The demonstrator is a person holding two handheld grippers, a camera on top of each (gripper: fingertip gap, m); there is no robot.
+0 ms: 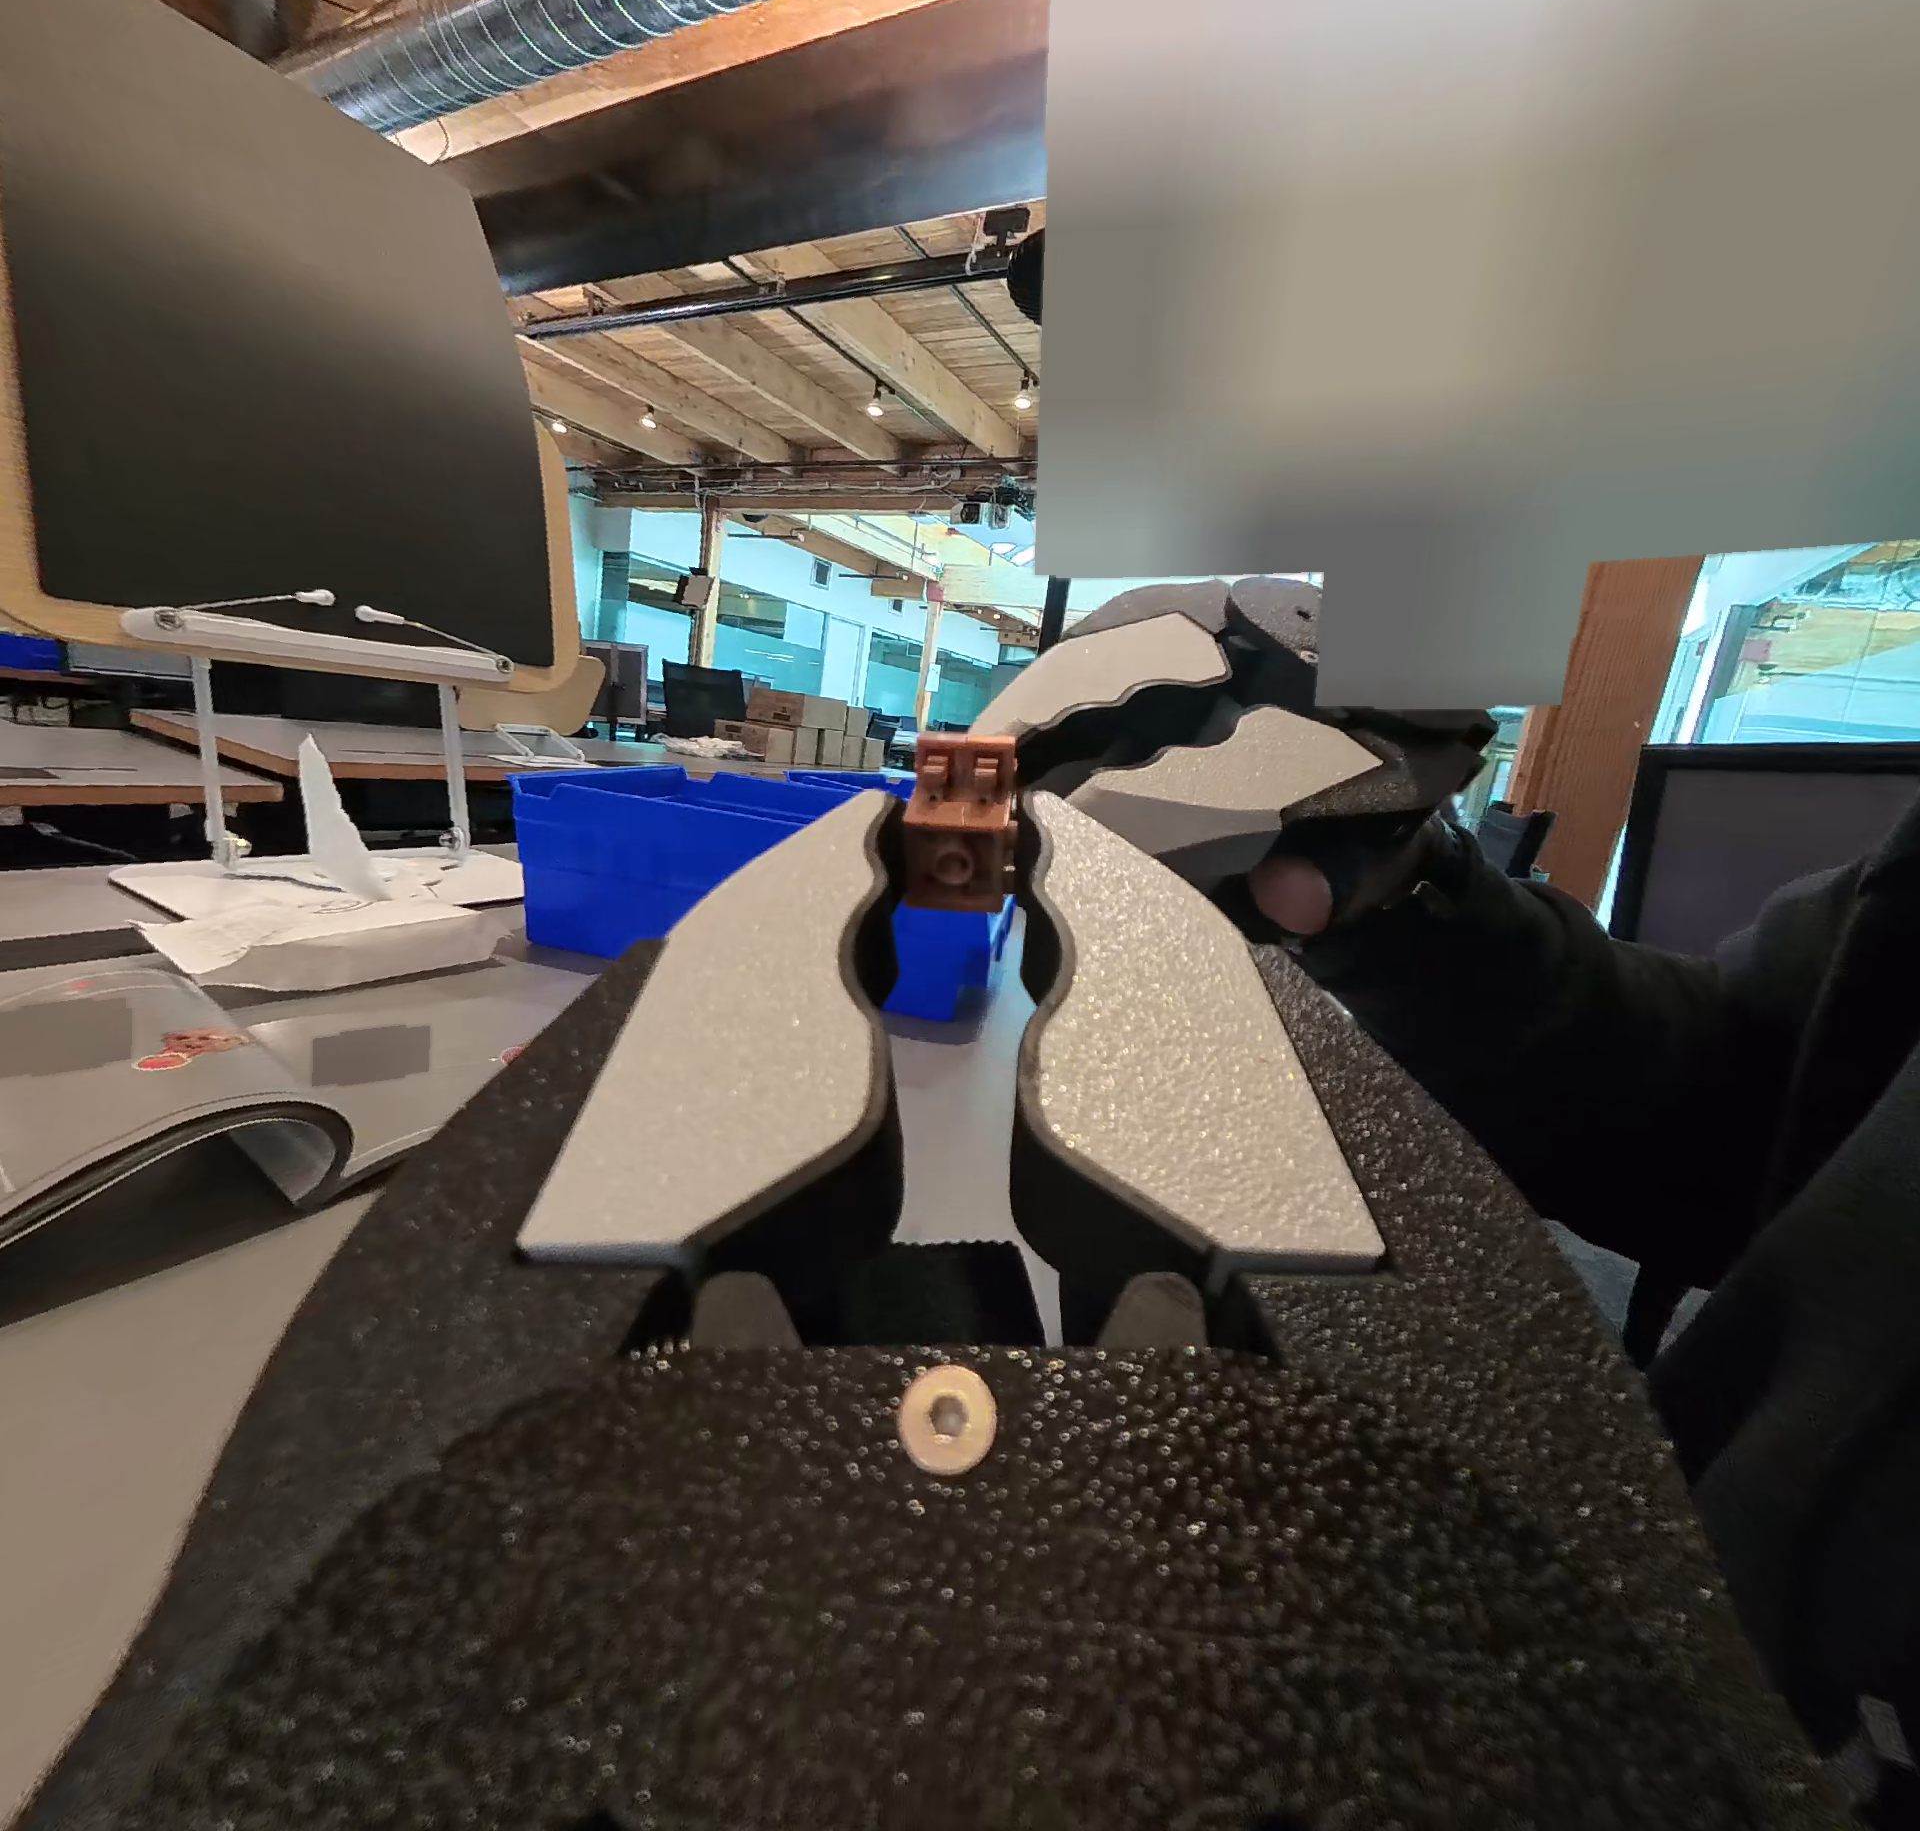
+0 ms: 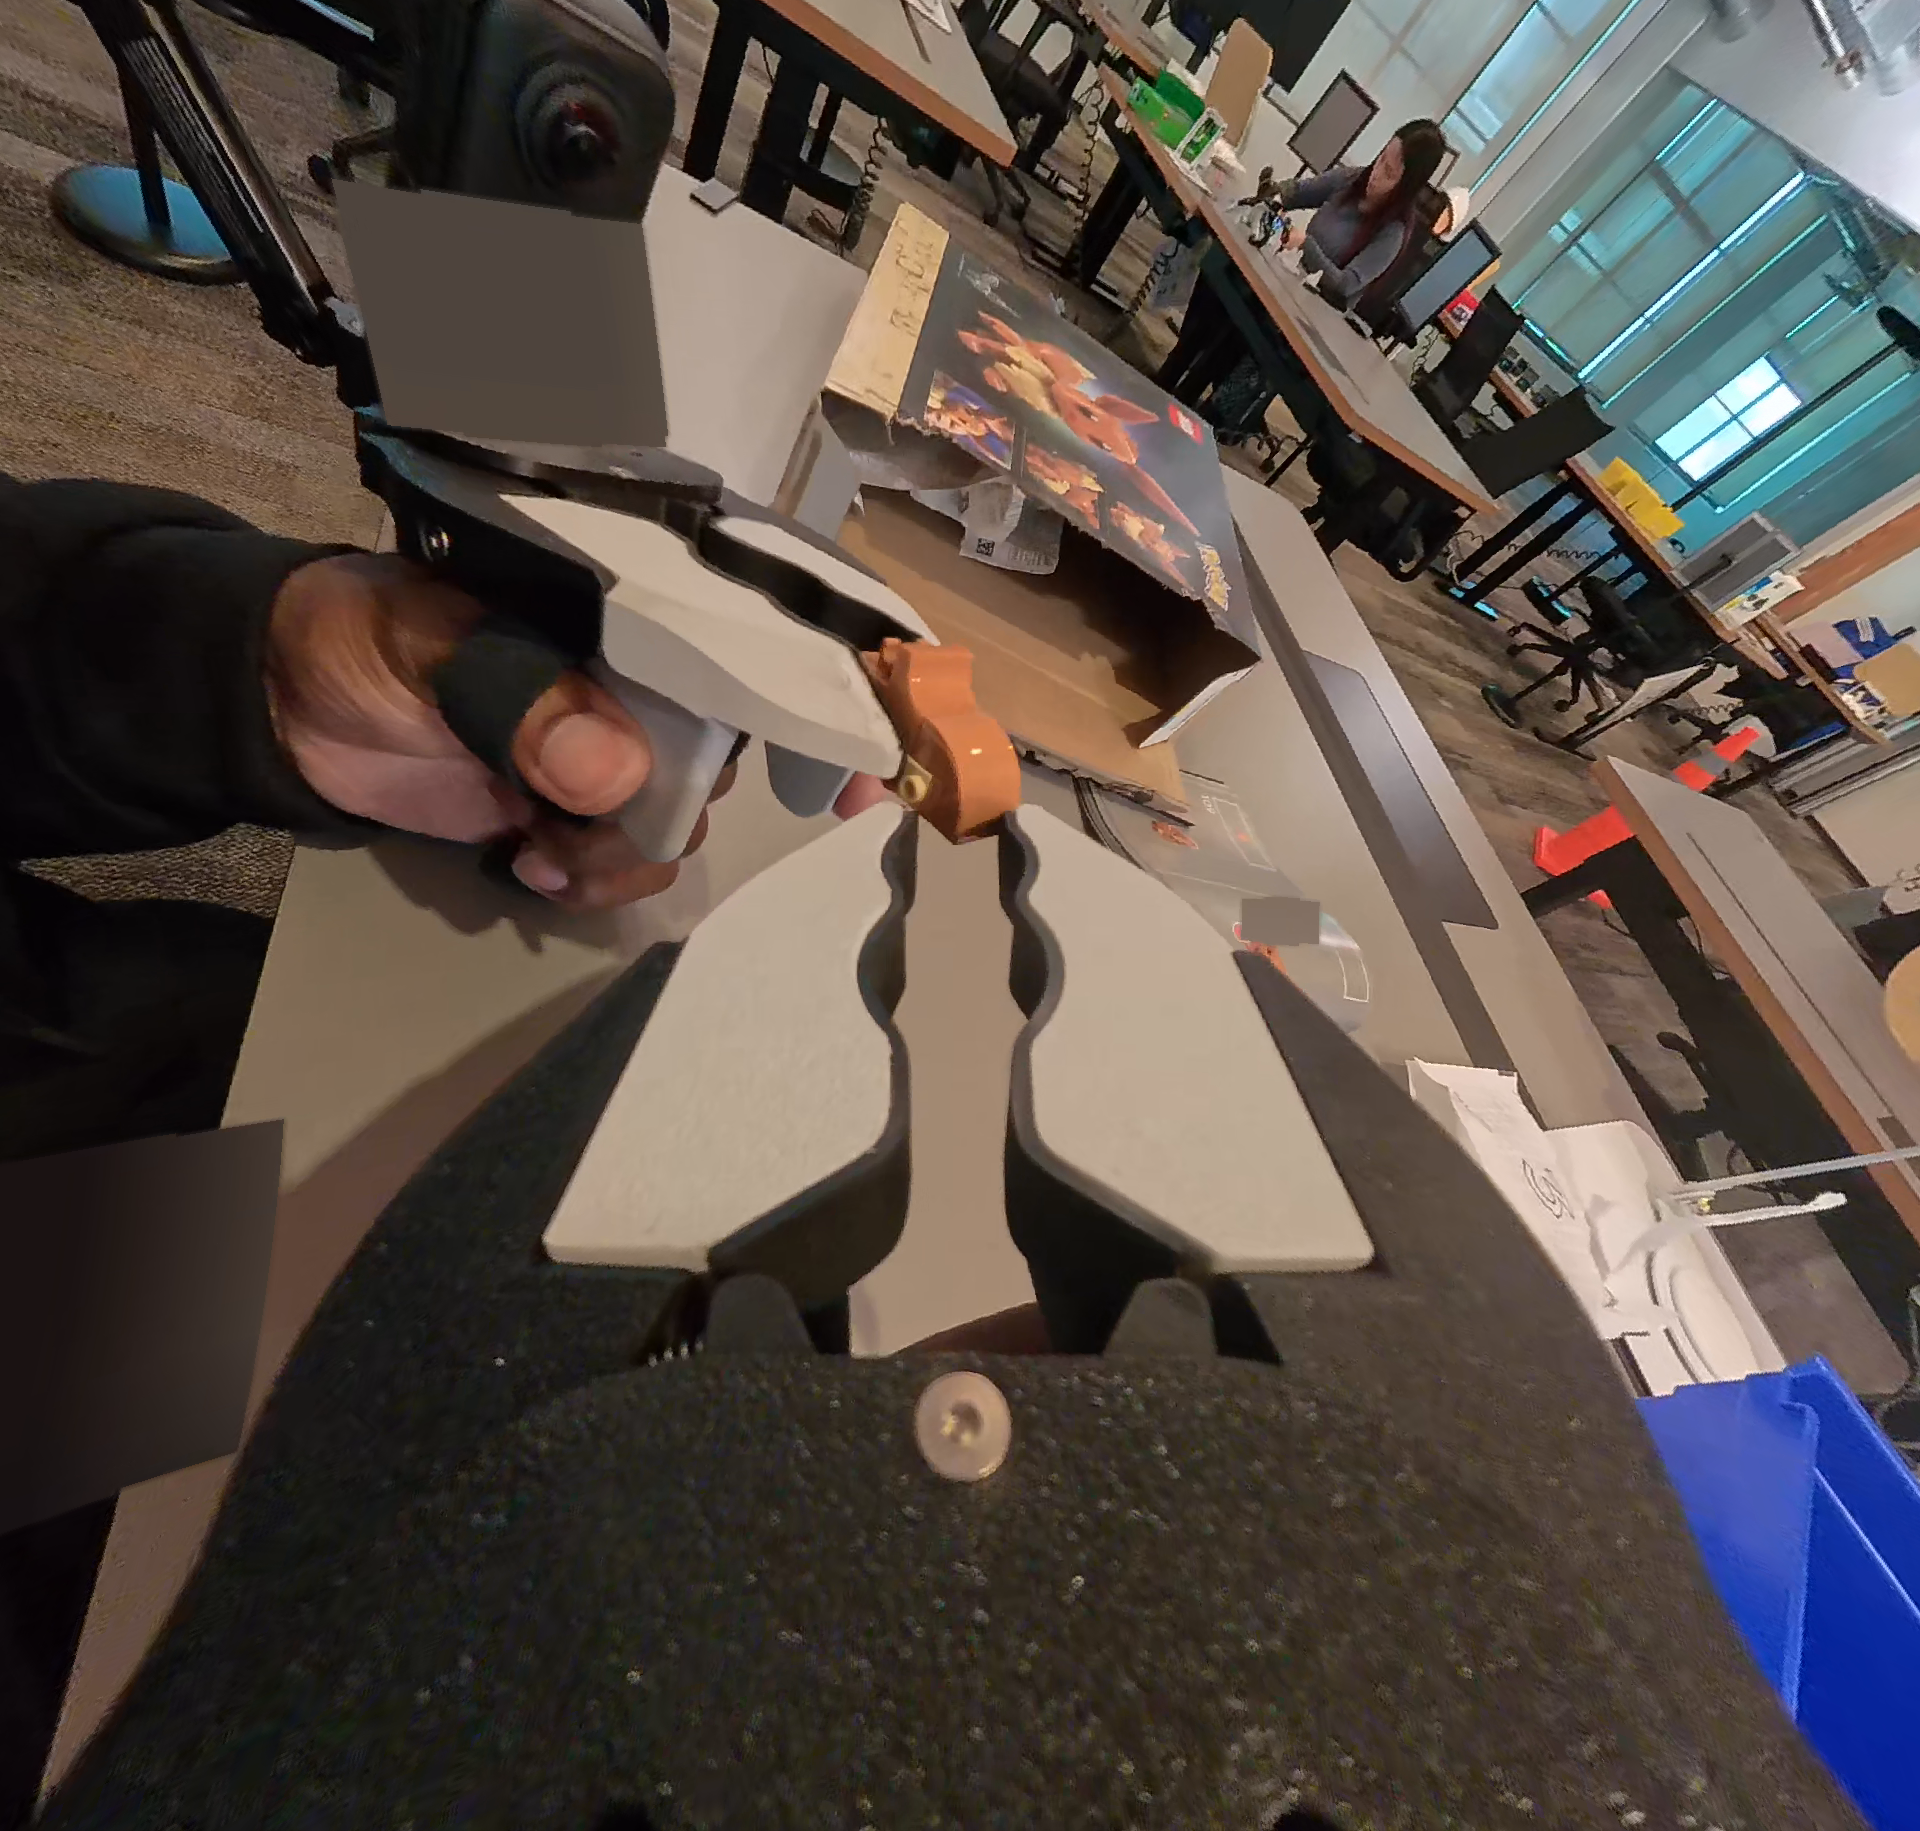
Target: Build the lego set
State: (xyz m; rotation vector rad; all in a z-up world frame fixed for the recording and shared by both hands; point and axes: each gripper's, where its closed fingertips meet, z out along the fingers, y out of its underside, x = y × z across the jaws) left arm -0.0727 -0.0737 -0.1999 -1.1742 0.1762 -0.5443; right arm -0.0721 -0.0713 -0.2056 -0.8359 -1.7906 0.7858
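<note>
Left wrist view, frame centre: left gripper (image 1: pixel 961 851) pinches brown brick assembly (image 1: pixel 958 836), likely light, rigid, separable. Right gripper (image 2: pixel 951 831) clamps its orange end (image 2: pixel 971 753).

Print shows on the toy box (image 2: pixel 1081 431) & booklet (image 2: pixel 1226 846), too small/blurred to read.

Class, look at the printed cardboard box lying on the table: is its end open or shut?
Open. The box lies flat, its near end torn open so the bare brown inside shows, with crumpled paper at its mouth.
</note>
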